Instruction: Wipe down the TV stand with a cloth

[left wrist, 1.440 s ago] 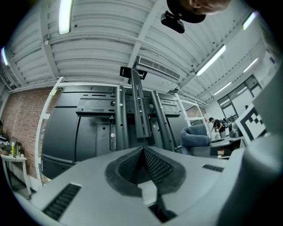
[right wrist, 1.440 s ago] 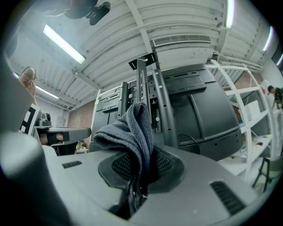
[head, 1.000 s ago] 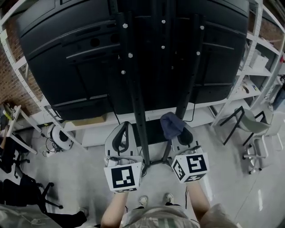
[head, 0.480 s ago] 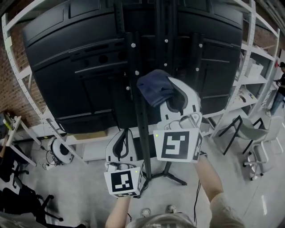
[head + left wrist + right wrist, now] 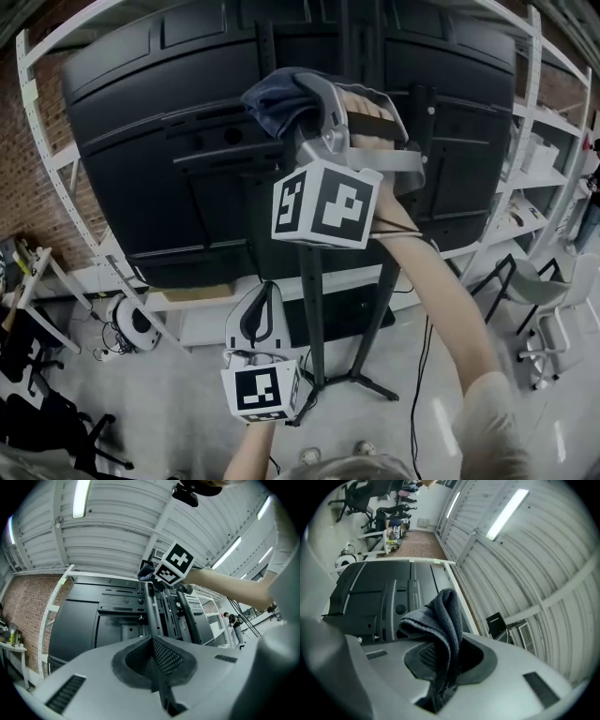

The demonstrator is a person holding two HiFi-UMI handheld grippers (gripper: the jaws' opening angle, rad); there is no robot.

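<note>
The black TV stand [image 5: 309, 281] is a pair of upright poles with a mounting bracket [image 5: 123, 603] on the back of a large black TV [image 5: 131, 159]. My right gripper [image 5: 298, 105] is raised high against the upper part of the left pole, shut on a dark blue cloth [image 5: 275, 97] that bunches out of its jaws [image 5: 440, 630]. My left gripper [image 5: 257, 314] hangs low beside the pole, shut with nothing in it [image 5: 157, 667]. The right gripper's marker cube [image 5: 172, 564] shows up high in the left gripper view.
White metal shelving [image 5: 553, 141] runs behind the TV on both sides. A grey chair [image 5: 534, 272] stands at the right, a black office chair [image 5: 37, 403] at the lower left, and a round white device [image 5: 127, 314] lies on the floor. The stand's feet [image 5: 361, 380] spread over grey floor.
My right gripper has risen with the cloth from low by the stand's base to the upper part of the pole. The left gripper has stayed low, hardly moving.
</note>
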